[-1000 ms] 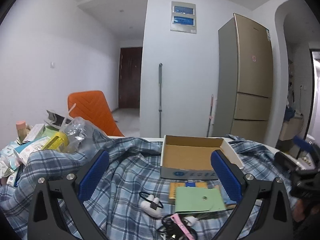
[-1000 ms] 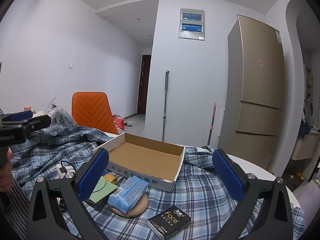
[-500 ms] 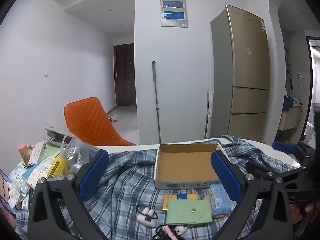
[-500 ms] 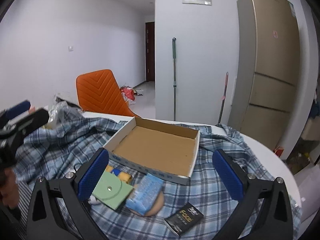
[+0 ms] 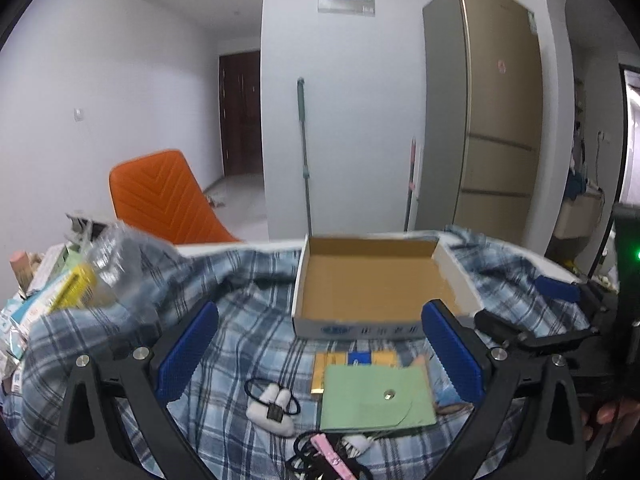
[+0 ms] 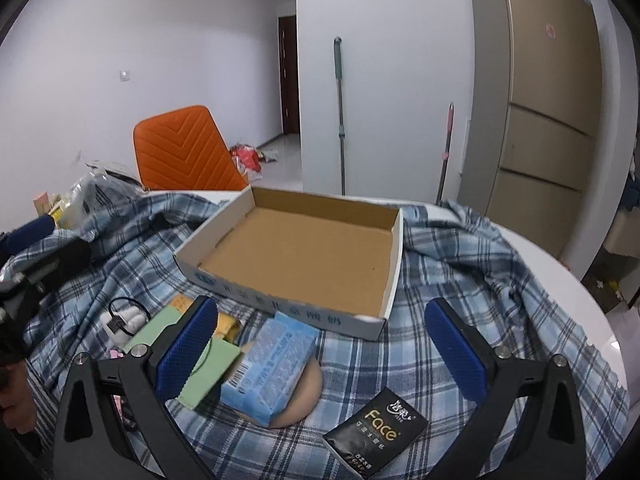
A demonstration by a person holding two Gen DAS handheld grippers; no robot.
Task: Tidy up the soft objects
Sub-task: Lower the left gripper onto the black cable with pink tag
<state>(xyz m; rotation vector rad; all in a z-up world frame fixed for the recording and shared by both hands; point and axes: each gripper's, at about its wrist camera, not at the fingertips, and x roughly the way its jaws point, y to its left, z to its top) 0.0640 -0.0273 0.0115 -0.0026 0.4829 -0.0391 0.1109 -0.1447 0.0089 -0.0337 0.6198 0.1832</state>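
An empty cardboard box [image 5: 376,280] [image 6: 304,256] sits on a blue plaid cloth [image 5: 256,336] [image 6: 460,280]. In front of it lie a green snap pouch [image 5: 374,396] [image 6: 208,360], a blue tissue pack [image 6: 274,364] on a tan round pad [image 6: 304,396], a black "Face" tissue pack [image 6: 376,434], a yellow packet [image 5: 356,360] and a white plush item with a black hair tie [image 5: 272,404] [image 6: 122,320]. My left gripper [image 5: 320,350] is open and empty above the pouch. My right gripper [image 6: 320,350] is open and empty above the blue tissue pack.
A pile of packets and a clear plastic bag [image 5: 92,272] sits at the table's left. A pink clip and black cords [image 5: 328,454] lie at the near edge. An orange chair [image 6: 184,150] stands behind the round white table [image 6: 560,280]. A fridge [image 5: 500,132] stands at the back right.
Both grippers have tilted down and moved closer to the table; the box and items look larger and lower in view. The jaws have stayed open.
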